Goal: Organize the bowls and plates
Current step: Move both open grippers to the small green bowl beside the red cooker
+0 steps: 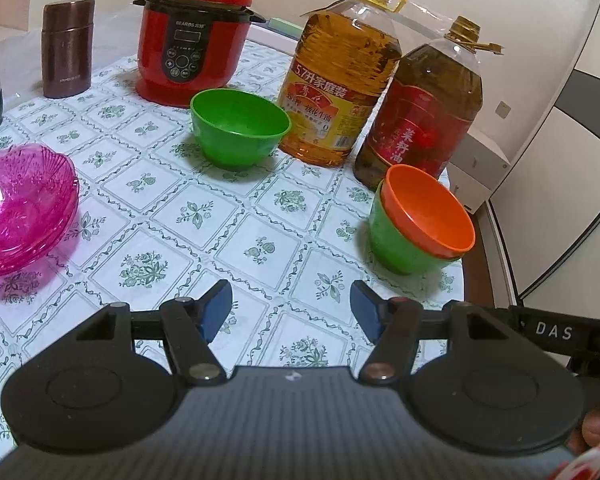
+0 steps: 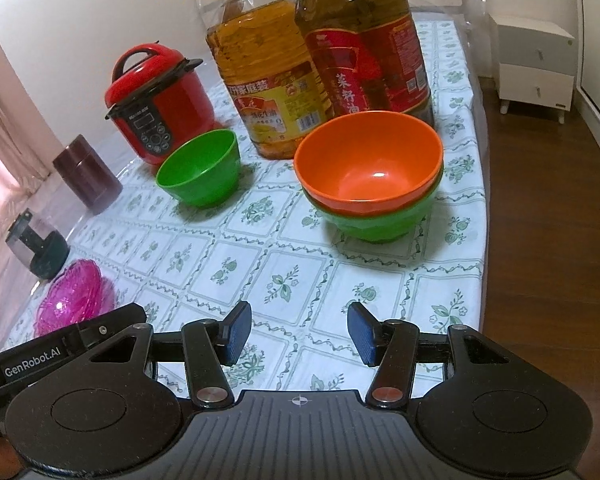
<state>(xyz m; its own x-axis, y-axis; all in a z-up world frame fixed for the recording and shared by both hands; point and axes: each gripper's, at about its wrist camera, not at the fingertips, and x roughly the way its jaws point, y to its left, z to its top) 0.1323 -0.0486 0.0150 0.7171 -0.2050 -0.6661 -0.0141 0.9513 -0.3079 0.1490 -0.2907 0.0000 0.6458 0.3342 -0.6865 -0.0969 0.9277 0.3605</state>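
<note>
An orange bowl (image 1: pixel 428 210) (image 2: pixel 366 162) sits nested in a green bowl (image 1: pixel 396 244) (image 2: pixel 374 220) near the table's right edge. A single green bowl (image 1: pixel 238 126) (image 2: pixel 200 168) stands by the cooker. Pink see-through bowls (image 1: pixel 18 208) (image 2: pixel 74 296) are stacked at the left. My left gripper (image 1: pixel 291 310) hovers open over the cloth with nothing between its blue pads (image 1: pixel 216 308). In the right wrist view my right gripper (image 2: pixel 299 330) is also open and empty, short of the orange bowl.
A red electric cooker (image 1: pixel 194 36) (image 2: pixel 158 104), two big oil bottles (image 1: pixel 340 76) (image 1: pixel 426 112) (image 2: pixel 268 80) (image 2: pixel 364 40), a brown flask (image 1: pixel 66 48) (image 2: pixel 88 180) and a dark jar (image 2: pixel 40 248) stand along the back. The flowered tablecloth (image 1: pixel 228 240) ends at the right over wood floor (image 2: pixel 552 240).
</note>
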